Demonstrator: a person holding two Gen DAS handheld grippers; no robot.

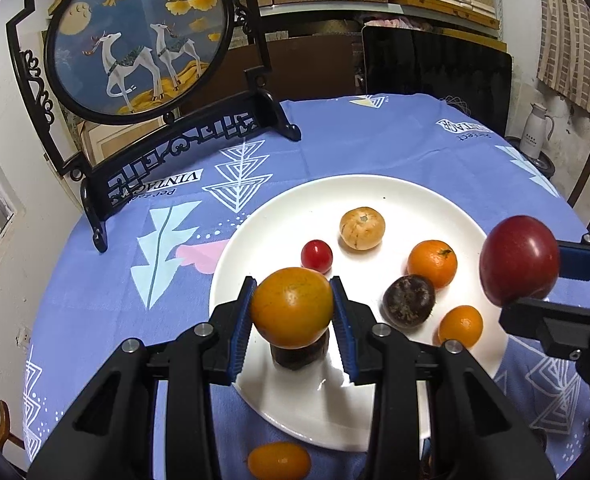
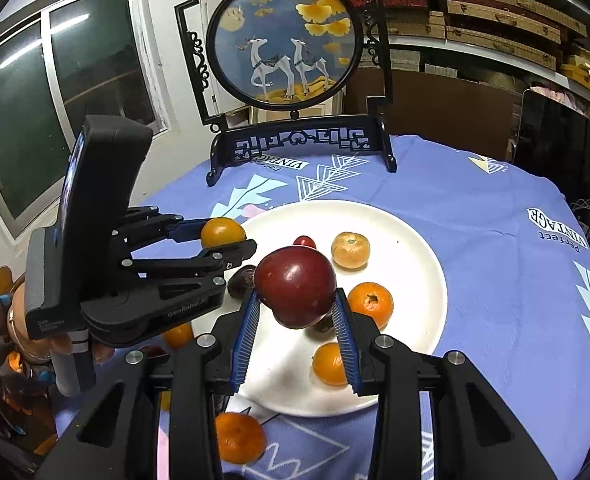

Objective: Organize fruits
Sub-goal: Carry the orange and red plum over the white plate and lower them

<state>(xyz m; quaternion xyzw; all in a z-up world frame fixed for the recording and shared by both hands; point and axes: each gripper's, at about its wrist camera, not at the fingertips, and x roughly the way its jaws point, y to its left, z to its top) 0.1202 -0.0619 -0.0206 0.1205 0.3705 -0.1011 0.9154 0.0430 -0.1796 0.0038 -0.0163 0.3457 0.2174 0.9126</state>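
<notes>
I have both tongs loaded and raised over the white plate point(image 1: 279, 216). My left tongs point(image 1: 291, 312) are clamped on a yellow-orange fruit point(image 1: 291, 307), held above the plate's 7 o'clock edge with a dark fruit point(image 1: 299, 354) directly below it. My right tongs point(image 2: 297, 314) grip a dark red fruit point(image 2: 295, 286) at the plate's 4 o'clock side in the left view.

Already on the plate, by my reading: a small red tomato point(image 1: 316, 256), a pale tan fruit point(image 1: 362, 228), an orange mandarin point(image 1: 432, 263), a dark brown fruit point(image 1: 409, 301) and a smaller orange fruit point(image 1: 460, 326).

I'd judge the job well past halfway. Both held fruits need setting down, and loose orange fruits lie on the blue-clothed surface point(image 2: 495, 240): one at 6 o'clock point(image 2: 239, 437), another beside the left tongs point(image 2: 178, 335).
</notes>
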